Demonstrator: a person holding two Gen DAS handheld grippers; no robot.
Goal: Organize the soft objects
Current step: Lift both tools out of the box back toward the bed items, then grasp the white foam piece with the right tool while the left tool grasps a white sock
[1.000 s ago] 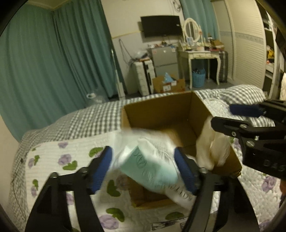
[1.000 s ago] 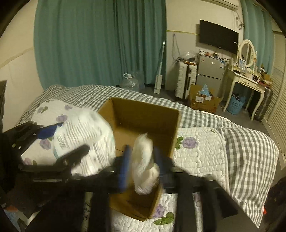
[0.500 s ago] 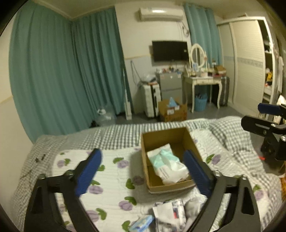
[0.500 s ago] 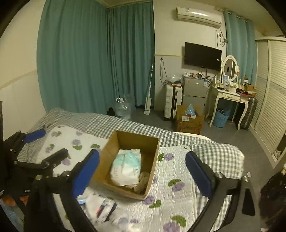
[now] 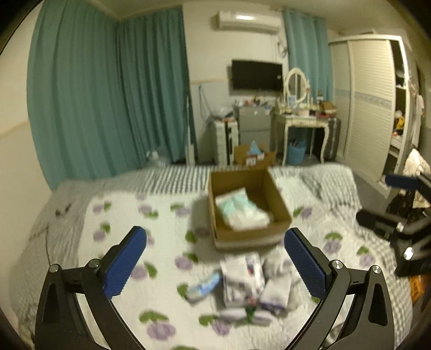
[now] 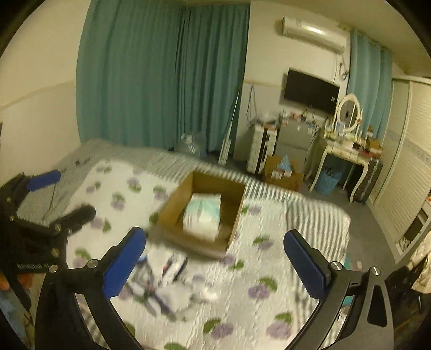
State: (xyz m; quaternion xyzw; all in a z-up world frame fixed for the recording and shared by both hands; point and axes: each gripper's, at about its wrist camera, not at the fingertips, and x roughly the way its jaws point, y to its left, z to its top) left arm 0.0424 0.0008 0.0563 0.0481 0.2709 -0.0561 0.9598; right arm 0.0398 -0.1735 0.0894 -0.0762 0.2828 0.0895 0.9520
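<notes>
Cardboard box (image 5: 280, 212) — white pack (image 5: 239, 210) inside.

A lived-in home bedroom is showing here. A bed (image 5: 113, 215) under a white quilt with purple flowers is filling the foreground, and teal curtains (image 5: 107, 107) are hanging floor to ceiling behind it. A wall-mounted TV (image 5: 257, 75) and an air conditioner (image 5: 247, 23) are sitting above a white dressing table (image 5: 303, 121) with an oval mirror (image 5: 296, 82), what is probably a small fridge (image 5: 254, 126) is standing beside it, and a louvred wardrobe (image 5: 371, 107) is lining the right wall.
</notes>
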